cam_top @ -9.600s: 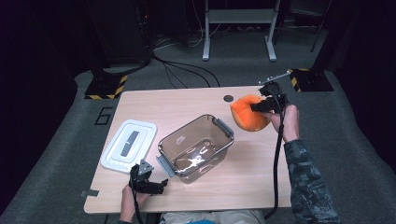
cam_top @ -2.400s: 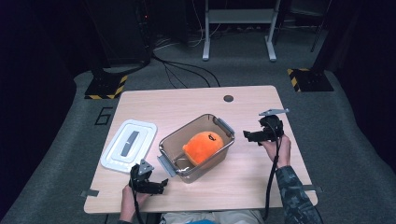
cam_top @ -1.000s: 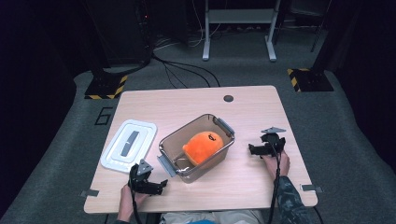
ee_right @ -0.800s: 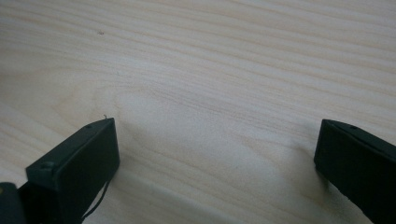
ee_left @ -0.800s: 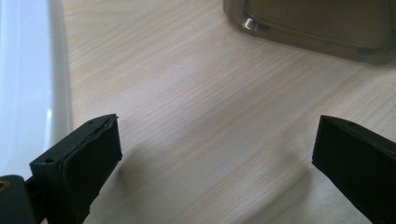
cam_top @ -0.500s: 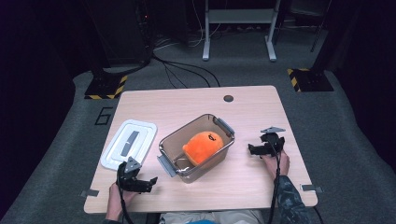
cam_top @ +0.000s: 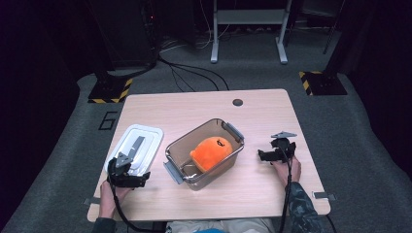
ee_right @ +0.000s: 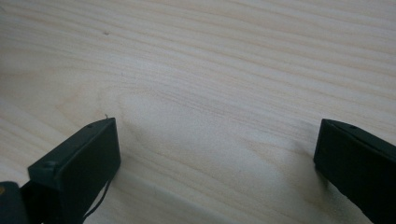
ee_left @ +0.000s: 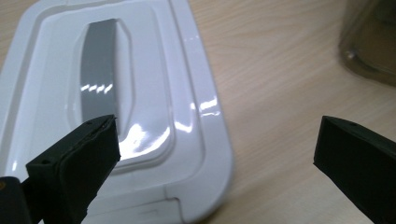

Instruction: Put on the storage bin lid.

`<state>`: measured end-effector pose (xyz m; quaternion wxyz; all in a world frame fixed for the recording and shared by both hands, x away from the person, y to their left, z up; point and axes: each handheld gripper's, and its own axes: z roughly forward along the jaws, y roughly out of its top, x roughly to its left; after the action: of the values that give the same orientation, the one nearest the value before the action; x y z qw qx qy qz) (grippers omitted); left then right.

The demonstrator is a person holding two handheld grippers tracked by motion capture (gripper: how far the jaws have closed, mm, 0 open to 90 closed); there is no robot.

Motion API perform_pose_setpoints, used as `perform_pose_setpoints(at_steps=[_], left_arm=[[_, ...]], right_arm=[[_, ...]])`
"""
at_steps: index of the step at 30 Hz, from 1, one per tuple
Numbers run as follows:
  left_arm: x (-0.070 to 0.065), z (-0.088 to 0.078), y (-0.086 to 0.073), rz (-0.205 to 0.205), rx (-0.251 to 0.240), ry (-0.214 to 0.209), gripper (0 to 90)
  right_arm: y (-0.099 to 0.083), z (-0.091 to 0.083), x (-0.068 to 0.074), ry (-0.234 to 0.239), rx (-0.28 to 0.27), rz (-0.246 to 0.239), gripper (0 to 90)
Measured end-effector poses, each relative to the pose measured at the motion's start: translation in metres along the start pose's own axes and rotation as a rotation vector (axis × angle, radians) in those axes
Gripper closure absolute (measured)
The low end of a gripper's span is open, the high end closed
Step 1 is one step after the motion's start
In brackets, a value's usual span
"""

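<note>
Toy in, lid next!
Left gripper (cam_top: 130, 180) gaping empty at the white lid (cam_top: 137, 148), left of the box (cam_top: 204, 154); orange toy (cam_top: 212, 151) tucked inside; right gripper (cam_top: 265, 156) wide open, empty, right of the box; closing left to do.

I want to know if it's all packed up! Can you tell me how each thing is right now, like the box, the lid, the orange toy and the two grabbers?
Clear box: open, no lid on.
White lid: flat on the table, left of the box.
Orange plush toy: inside the box.
Left gripper: open, at the lid's corner.
Right gripper: open, empty, over bare table.
</note>
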<state>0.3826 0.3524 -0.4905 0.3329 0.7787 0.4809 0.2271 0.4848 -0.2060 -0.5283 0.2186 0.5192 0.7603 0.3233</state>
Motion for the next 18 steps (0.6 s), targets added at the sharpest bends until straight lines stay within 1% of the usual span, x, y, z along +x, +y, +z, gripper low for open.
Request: perform_pose_setpoints(at_steps=[2,3,7,8,9,10,12,13,14,16,18], left_arm=[[0.008,0.002,0.001,-0.008,0.008,0.004,0.0],[0.011,0.003,0.002,-0.024,0.005,0.006,0.0],[0.024,0.007,0.005,-0.050,0.000,0.022,0.0],[0.031,0.009,0.008,-0.072,-0.005,0.035,0.0],[0.031,0.009,0.008,-0.072,-0.005,0.035,0.0],[0.035,0.011,0.010,-0.083,-0.009,0.044,0.0],[0.041,0.013,0.013,-0.109,-0.014,0.048,0.0],[0.043,0.014,0.014,-0.110,-0.013,0.051,0.0],[0.049,0.017,0.017,-0.123,-0.017,0.061,0.0],[0.051,0.017,0.018,-0.129,-0.012,0.064,0.0],[0.055,0.020,0.021,-0.135,-0.011,0.086,0.0]], right_arm=[[0.000,0.000,0.000,0.000,0.002,0.001,0.0],[0.000,0.000,0.000,0.000,0.001,0.000,0.0],[0.000,0.000,0.000,0.000,0.001,0.000,0.0],[0.000,0.000,0.000,0.000,0.001,0.002,0.0],[0.000,0.000,0.000,0.000,0.001,0.001,0.0],[0.000,0.000,0.000,-0.001,0.000,-0.001,0.0],[0.000,0.000,0.000,-0.001,0.002,0.001,0.0],[0.000,0.000,0.000,-0.001,0.001,-0.002,0.0],[0.000,0.000,0.000,-0.002,0.000,-0.002,0.1],[0.000,0.000,0.000,-0.002,0.000,0.001,0.2],[0.000,0.000,0.000,-0.004,0.000,-0.004,0.4]])
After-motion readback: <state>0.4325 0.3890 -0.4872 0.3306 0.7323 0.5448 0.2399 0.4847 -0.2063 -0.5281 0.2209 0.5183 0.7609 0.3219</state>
